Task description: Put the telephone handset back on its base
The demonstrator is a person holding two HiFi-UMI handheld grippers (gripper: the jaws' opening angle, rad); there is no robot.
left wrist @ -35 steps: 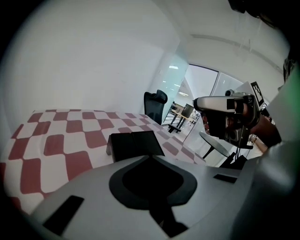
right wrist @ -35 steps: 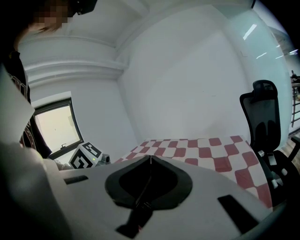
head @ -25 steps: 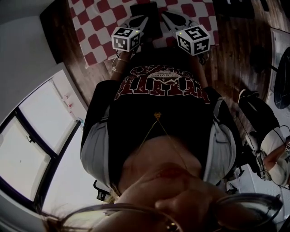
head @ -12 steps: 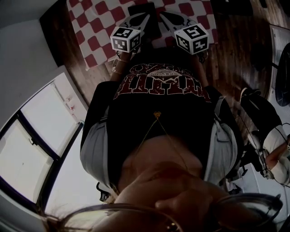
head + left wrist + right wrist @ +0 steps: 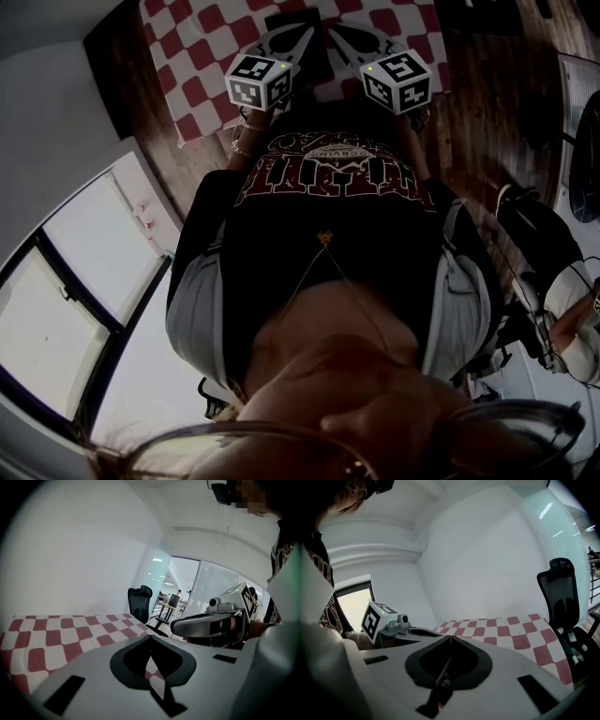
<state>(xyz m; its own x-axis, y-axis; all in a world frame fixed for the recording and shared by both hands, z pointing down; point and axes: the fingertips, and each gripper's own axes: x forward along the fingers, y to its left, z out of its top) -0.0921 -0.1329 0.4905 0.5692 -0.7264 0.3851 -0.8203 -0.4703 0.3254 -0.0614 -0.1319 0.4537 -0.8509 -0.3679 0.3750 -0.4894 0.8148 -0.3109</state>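
Looking steeply down past a black t-shirt here, with both grippers held out side by side over a red-and-white checked cloth spread on a dark surface. Got the left gripper with its jaws pinched fully together, tips touching, nothing caught between them, just a sliver of checked cloth peeking through the slot lower down. Same deal on the right gripper: jaws closed tip to tip, not clamping anything as far as can be seen, though can make out a dark strip with tiny pale print through the slot below the tips, too blurry to name. As for the phone, can only spot it from the head view, as a dark block lying on the cloth right between the noses of the two grippers; can't tell handset from base in that murk, so no clue whether on the cradle or off, and can't say whether either gripper touches it. From the left gripper view, can also see the right gripper just beside it, plus a black office chair past the far edge of the cloth. From the right gripper view, get the left gripper close by on the left and a plain white wall behind. Also in the head view: wooden floor right of the surface, big window down on the left.
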